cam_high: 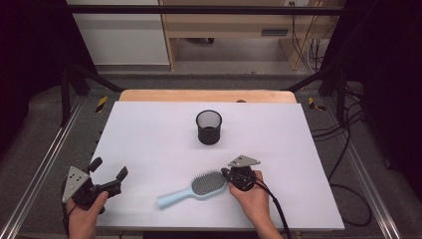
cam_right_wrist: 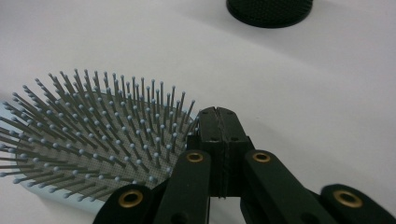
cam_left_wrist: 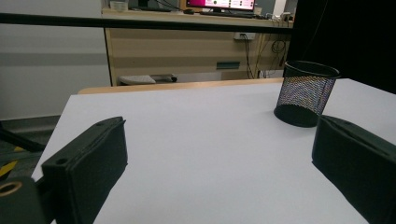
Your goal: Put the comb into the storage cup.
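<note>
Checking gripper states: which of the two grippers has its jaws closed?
The right gripper, beside the head of the light blue hairbrush: its jaws press flat together with nothing between them. The left gripper holds its jaws wide apart over bare table.

A light-blue hairbrush (cam_high: 195, 188) lies bristles up at the table's (cam_high: 149, 134) six o'clock. The right gripper (cam_high: 230, 174), jaws together, meets its head at three o'clock. The left gripper (cam_high: 108, 169), jaws spread, sits at eight o'clock. A black mesh cup (cam_high: 208, 127) stands at centre.

No readable text or labels.
</note>
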